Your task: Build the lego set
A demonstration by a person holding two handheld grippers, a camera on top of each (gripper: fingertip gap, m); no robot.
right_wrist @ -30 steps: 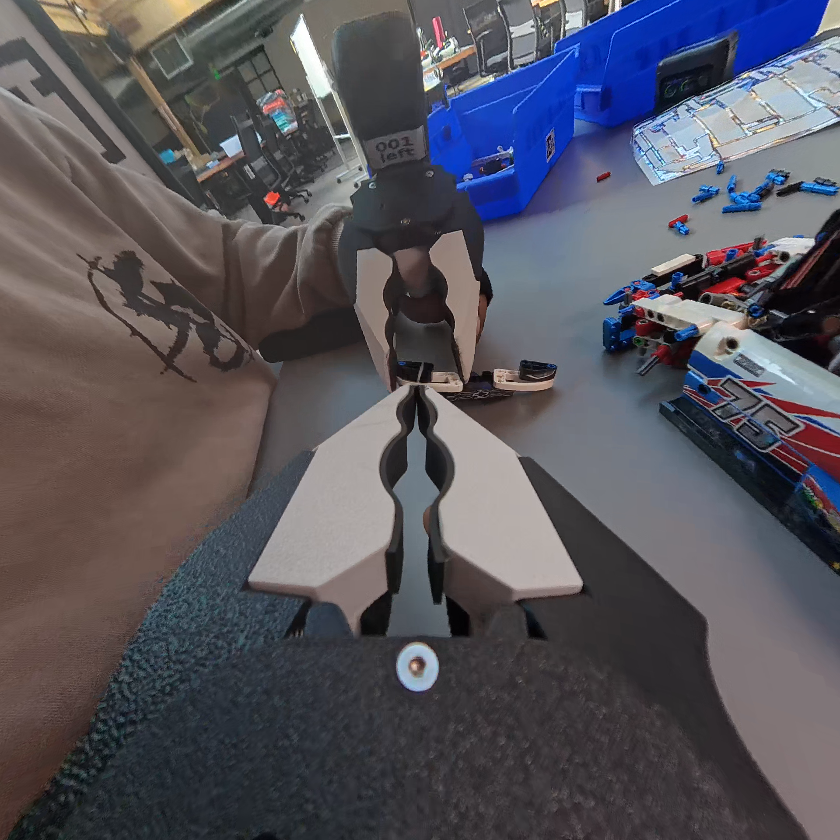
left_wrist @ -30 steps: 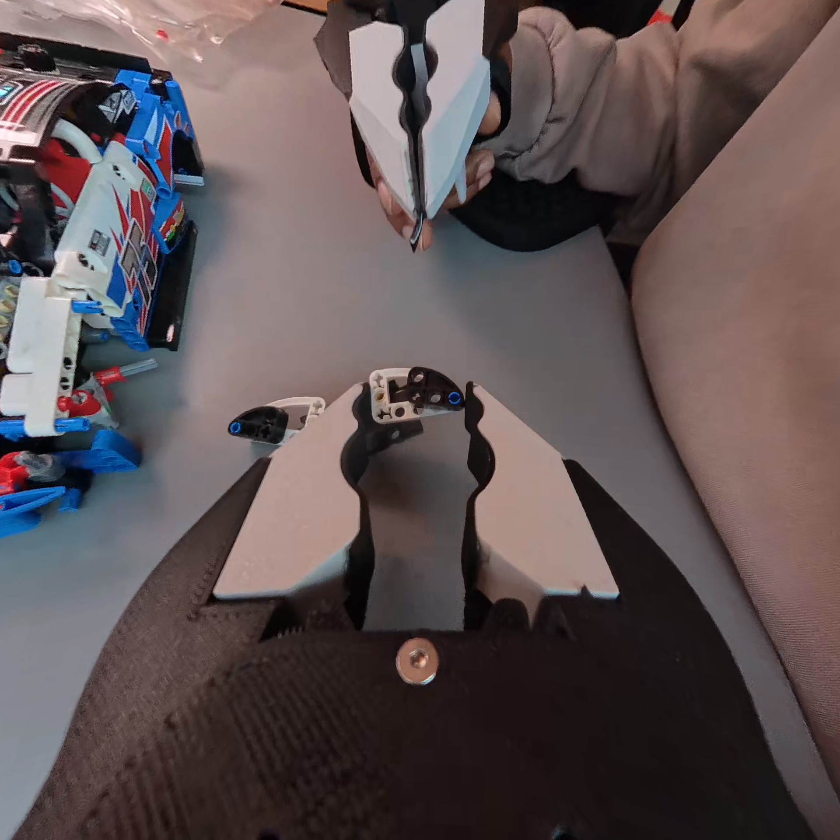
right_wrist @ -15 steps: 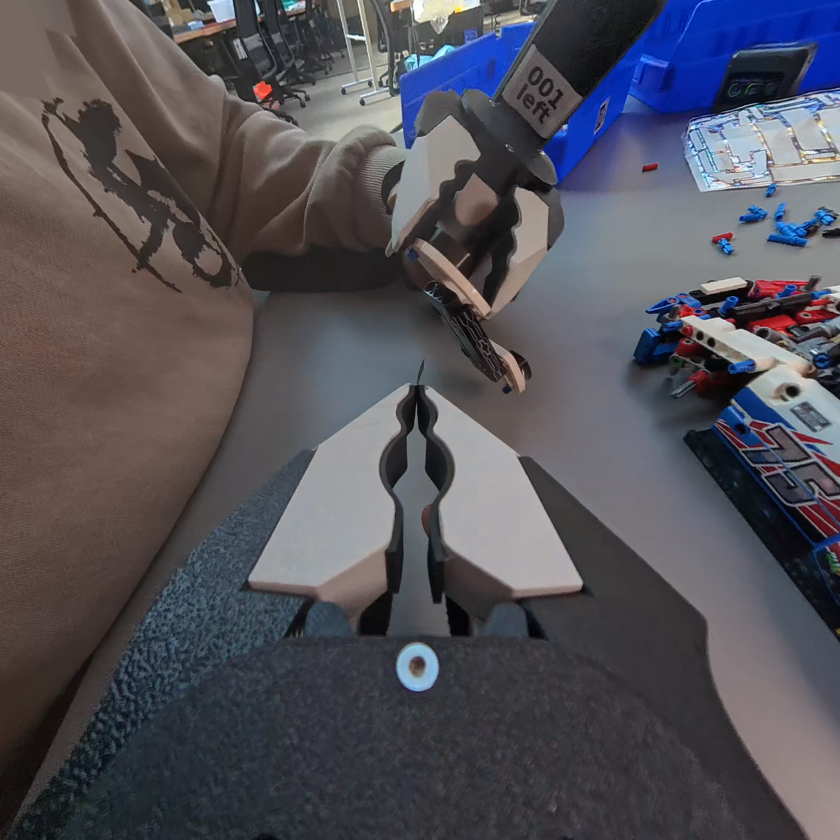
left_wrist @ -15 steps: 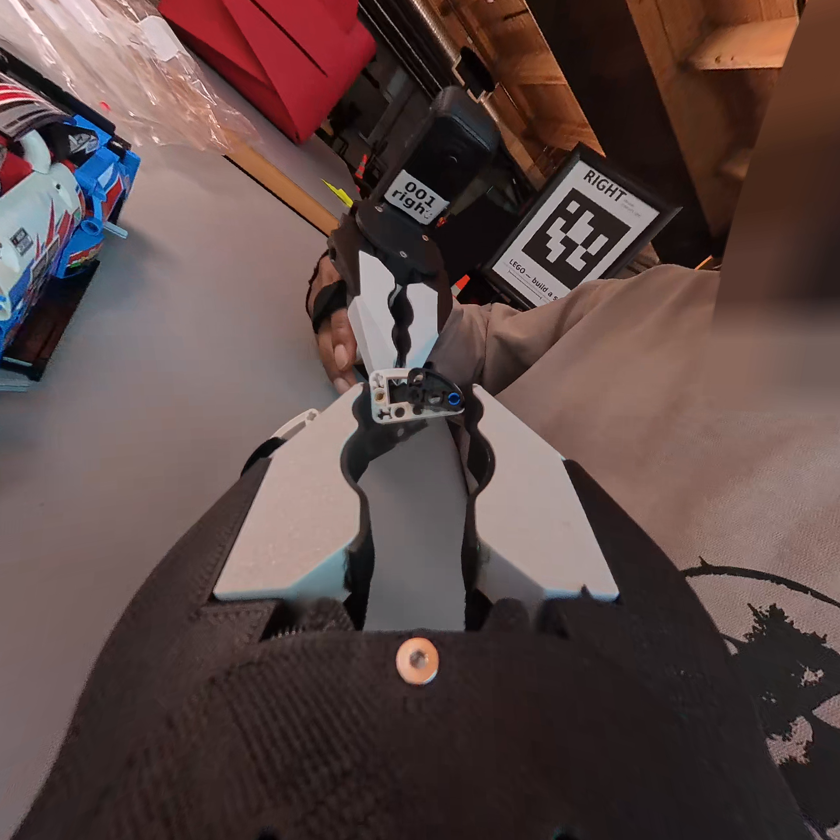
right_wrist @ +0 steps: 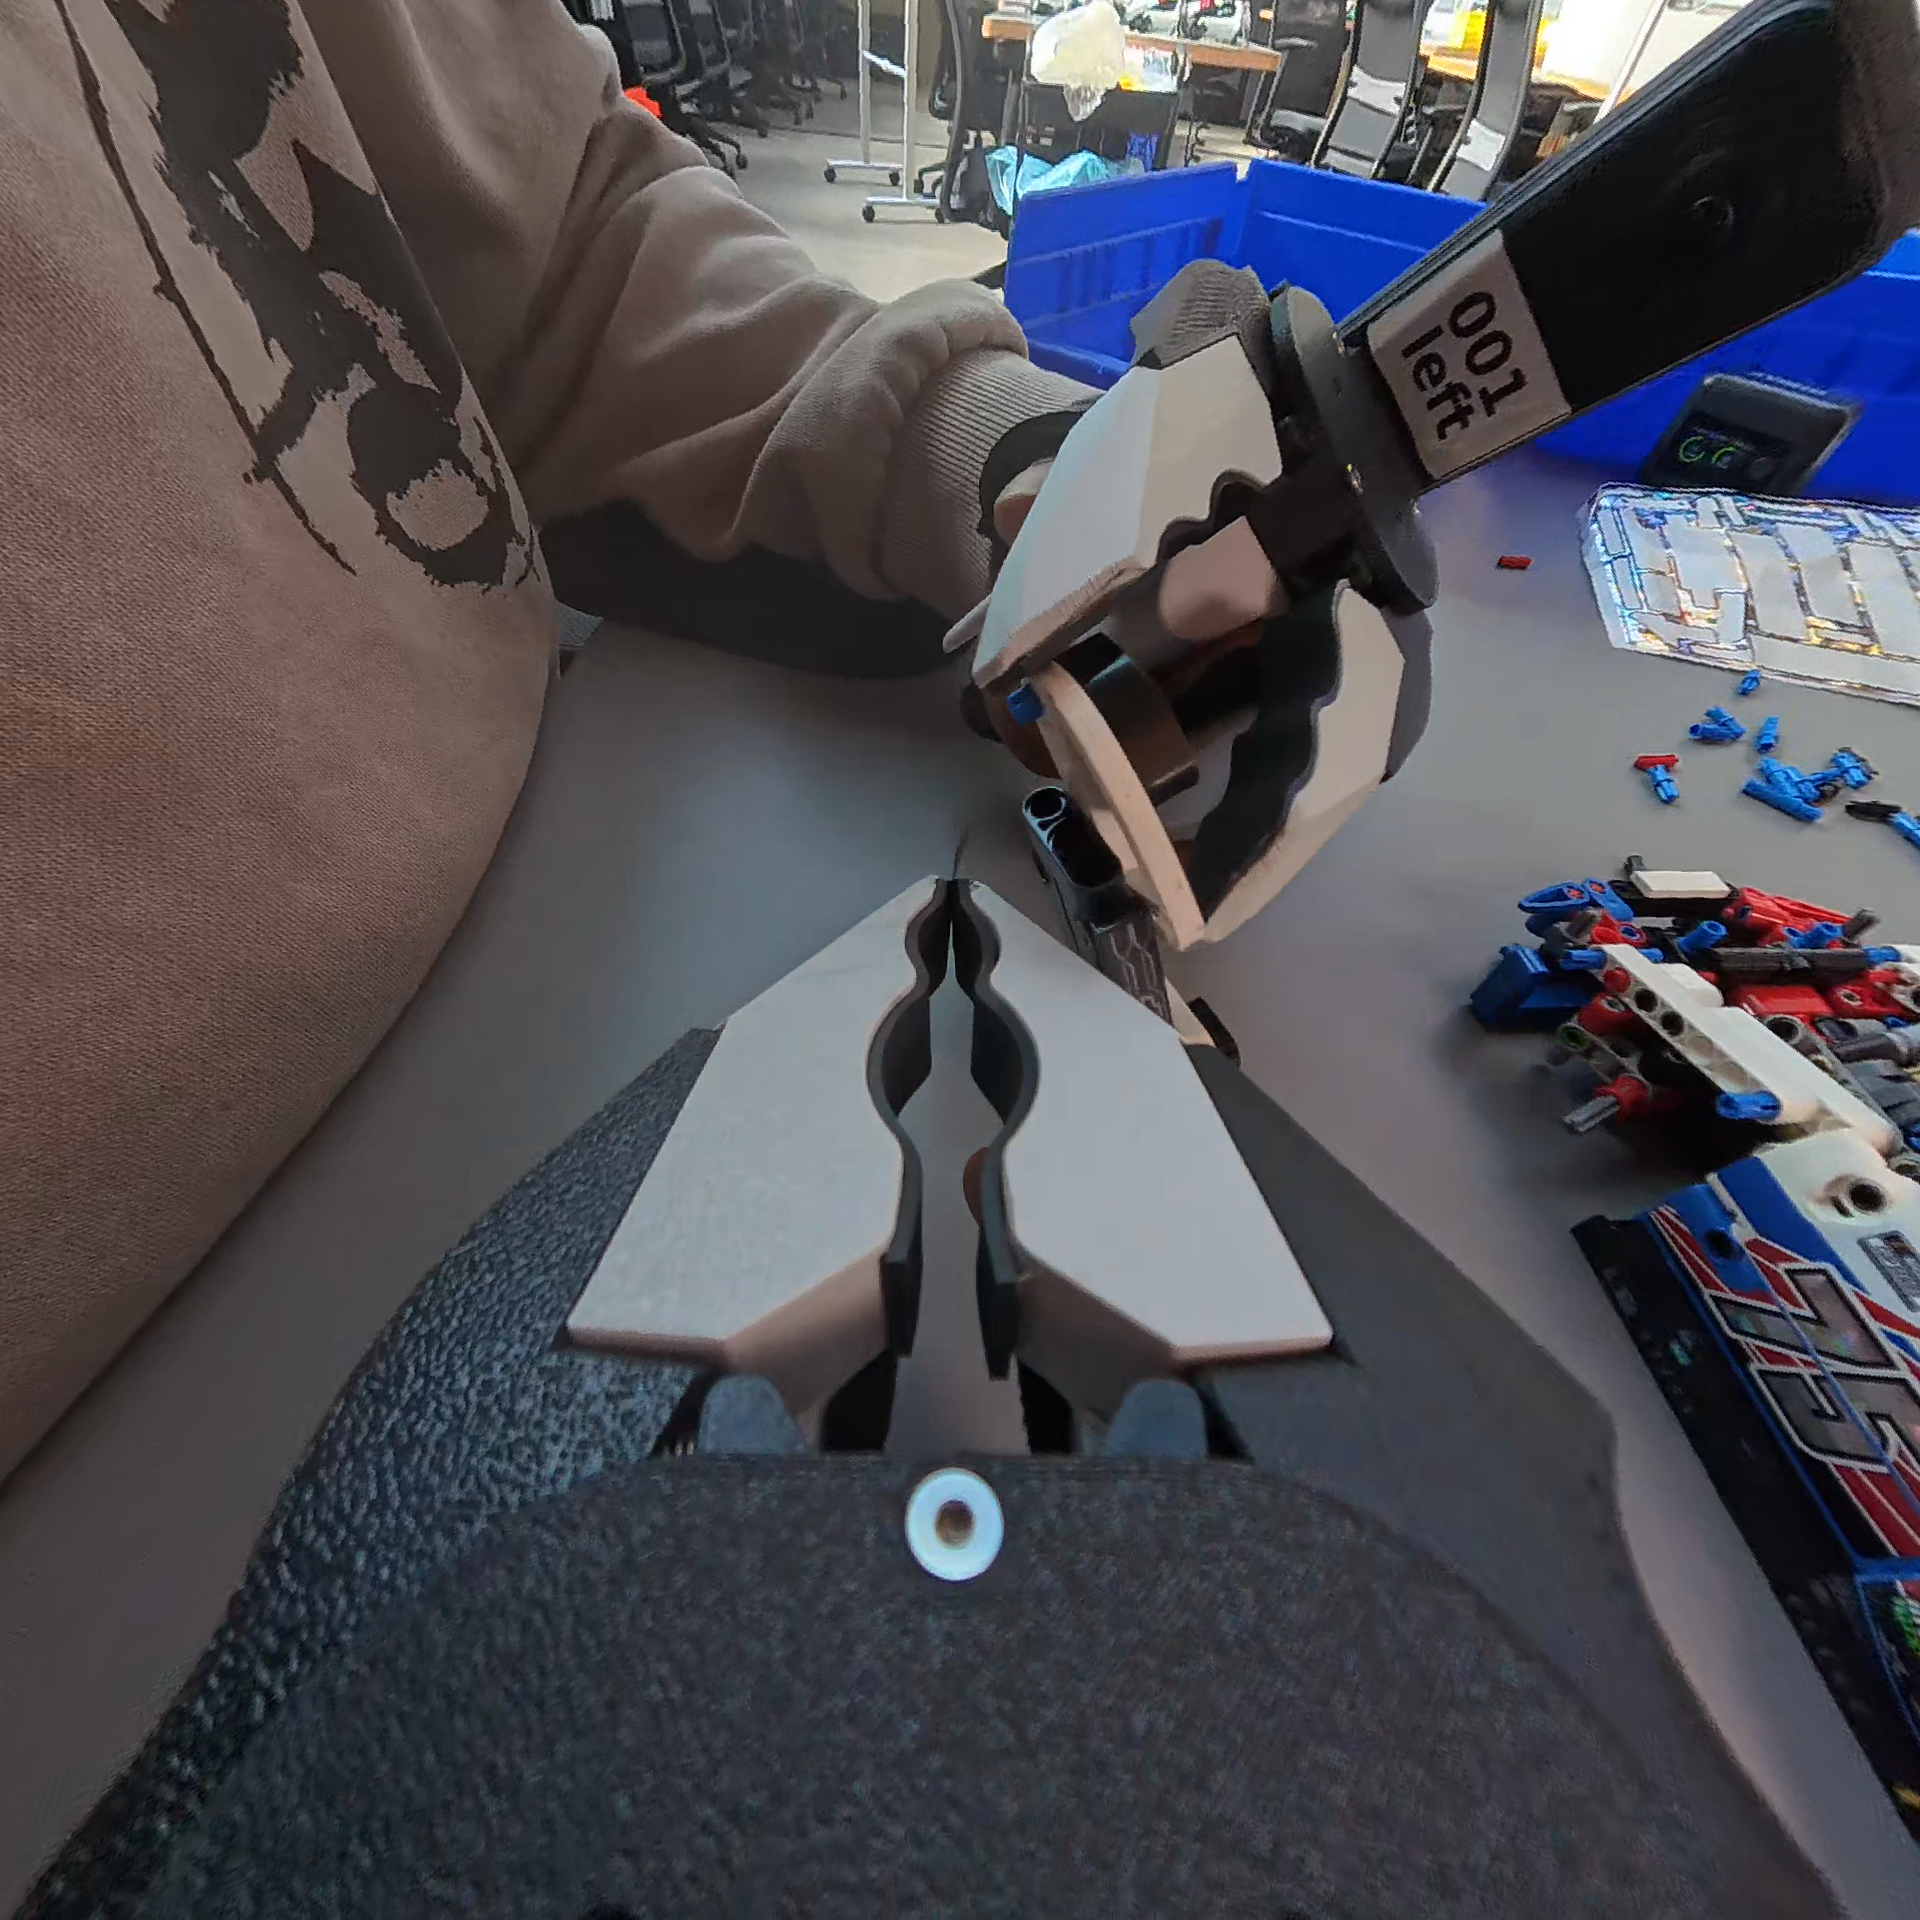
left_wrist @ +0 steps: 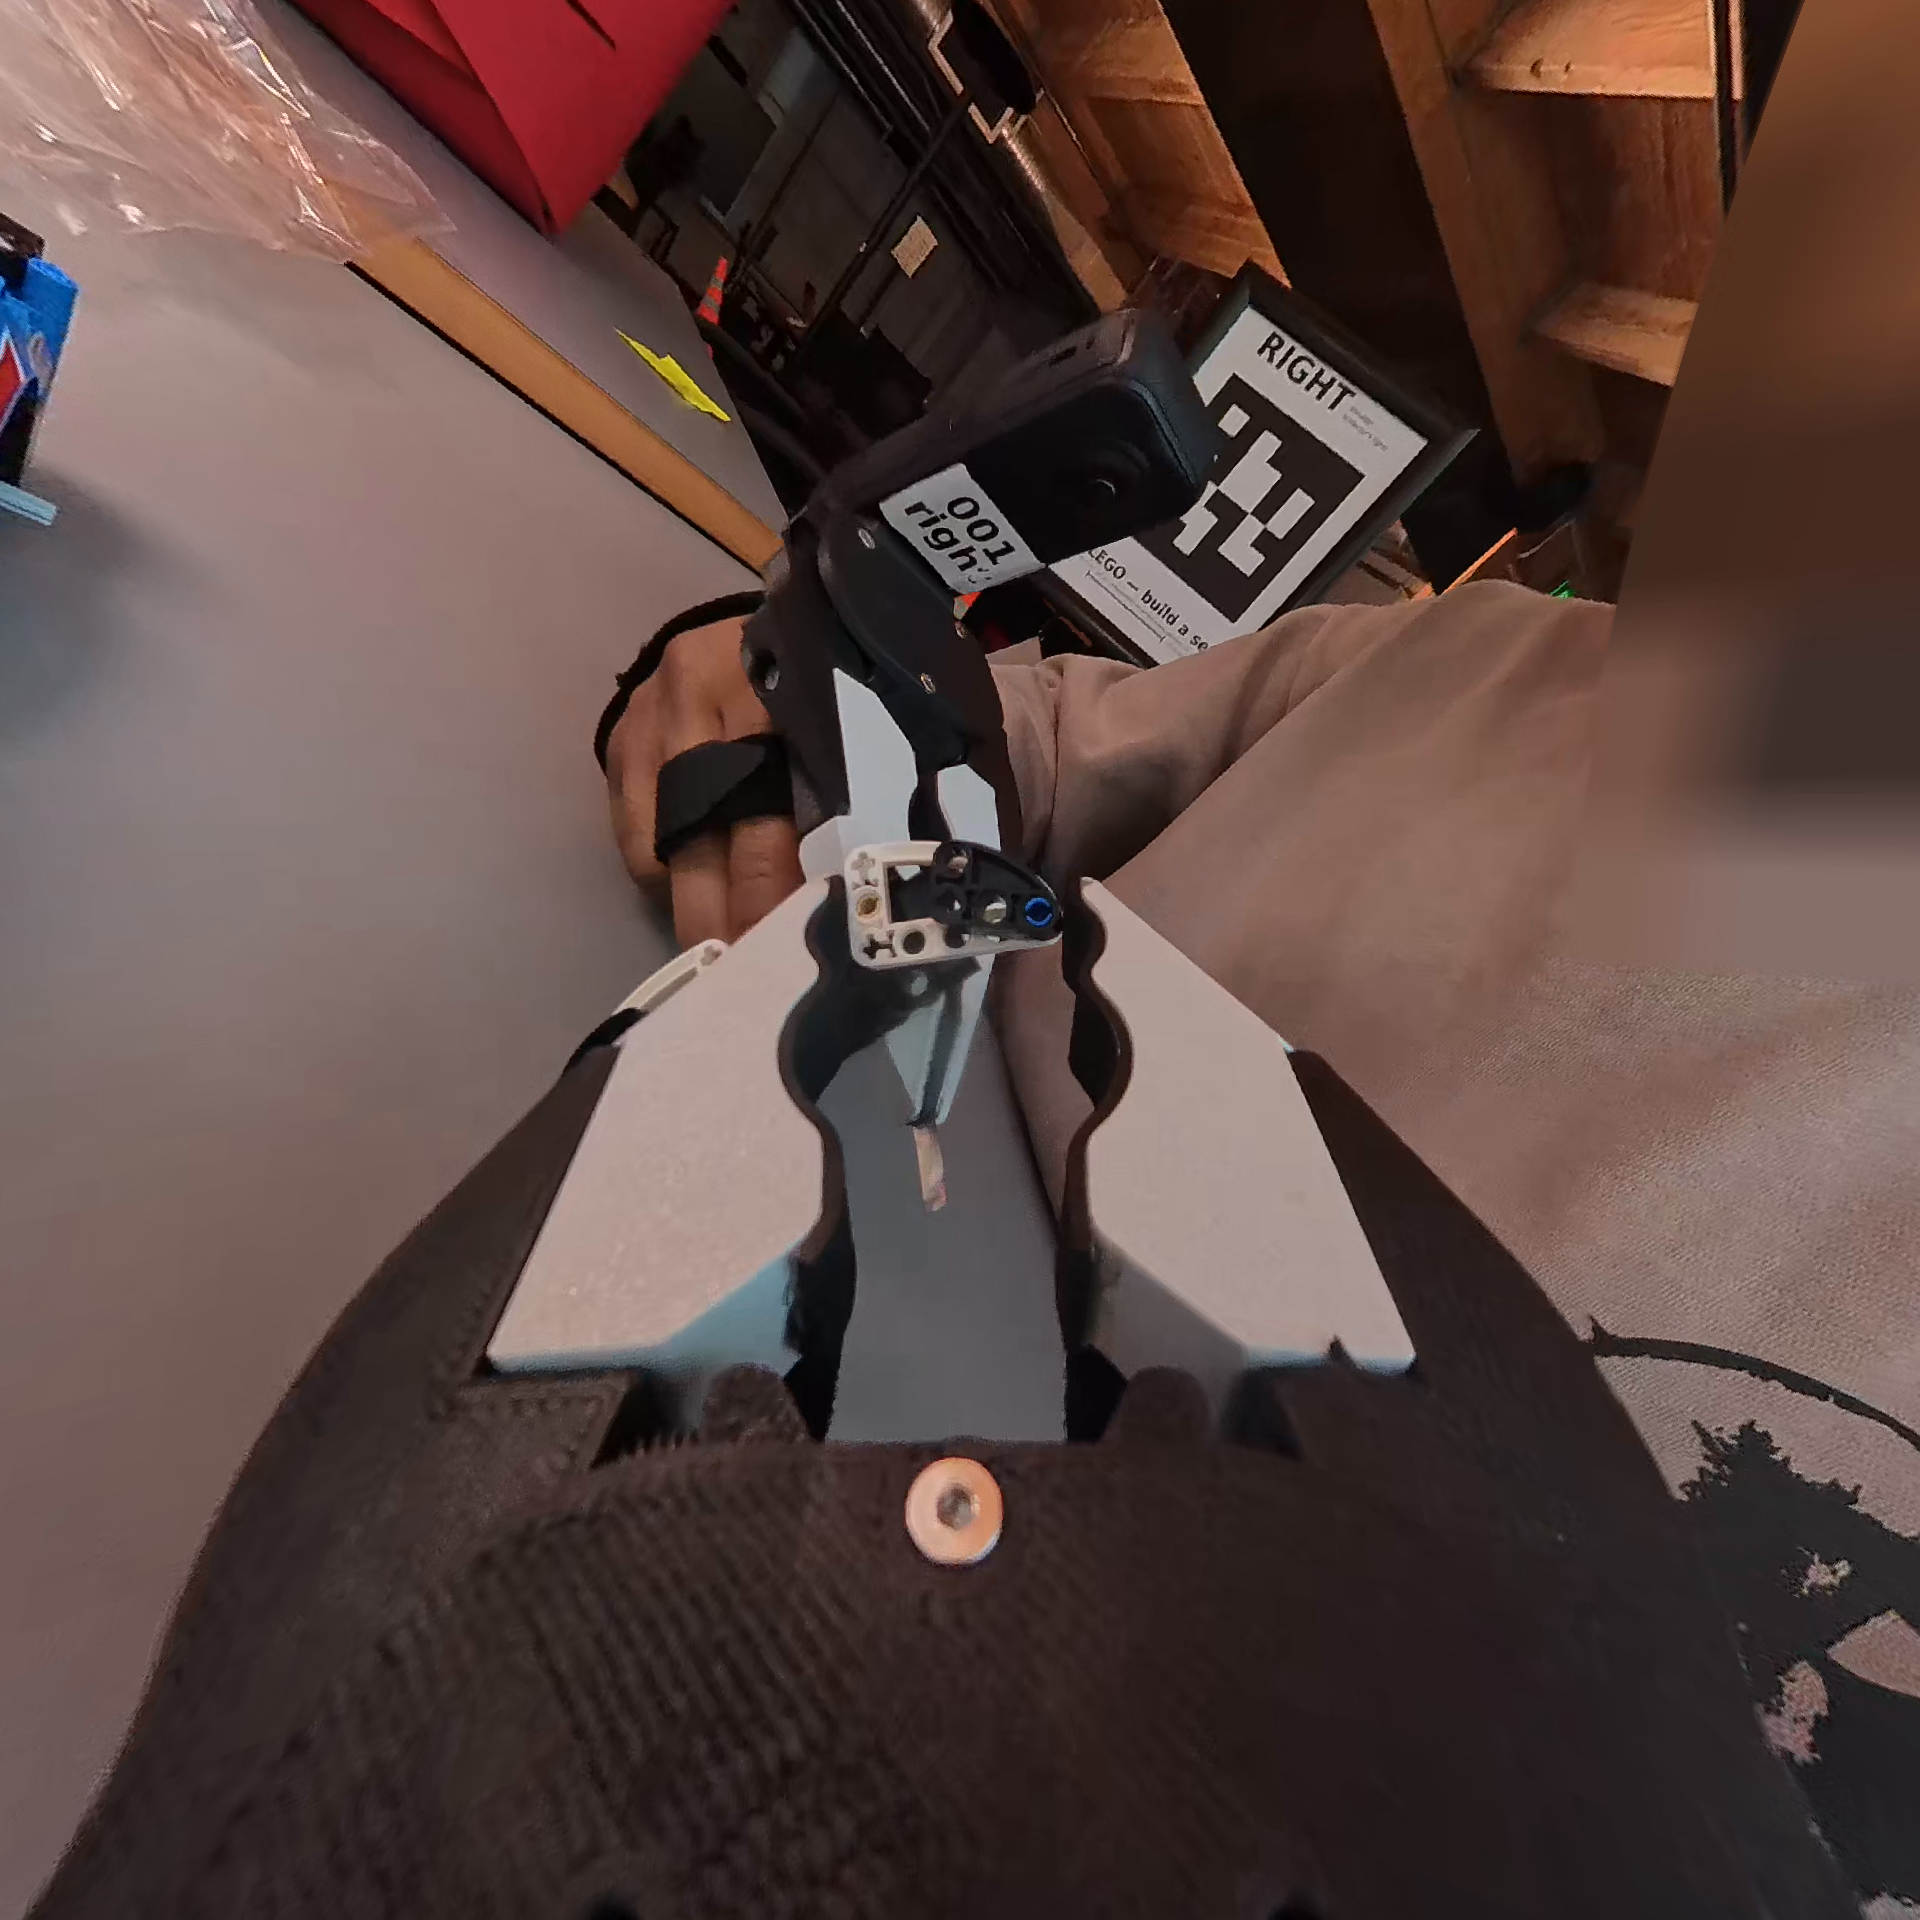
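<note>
My left gripper (left_wrist: 951, 914) is shut on a small white and black lego sub-assembly (left_wrist: 883, 914) with a blue pin, held off the grey table. In the right wrist view the left gripper (right_wrist: 1091, 800) is tilted, and the sub-assembly's curved white part and black panel (right_wrist: 1127, 956) point down toward my right gripper (right_wrist: 954, 883). The right gripper is shut on a thin small strip (right_wrist: 958, 854), apparently a sticker. In the left wrist view the right gripper (left_wrist: 920, 1117) shows behind the sub-assembly, with the strip (left_wrist: 930, 1174) hanging from its tip.
A part-built red, white and blue lego car (right_wrist: 1766, 1174) lies at right, with loose blue pins (right_wrist: 1787, 779), a sticker sheet (right_wrist: 1766, 592) and blue bins (right_wrist: 1195, 249) behind. A person's beige sweatshirt (right_wrist: 260, 623) fills the left. A plastic bag (left_wrist: 208, 135) lies far left.
My left gripper has lifted the sub-assembly off the table and tilted it up. The two grippers have come closer, and the right gripper's tip now sits just beneath the sub-assembly.
</note>
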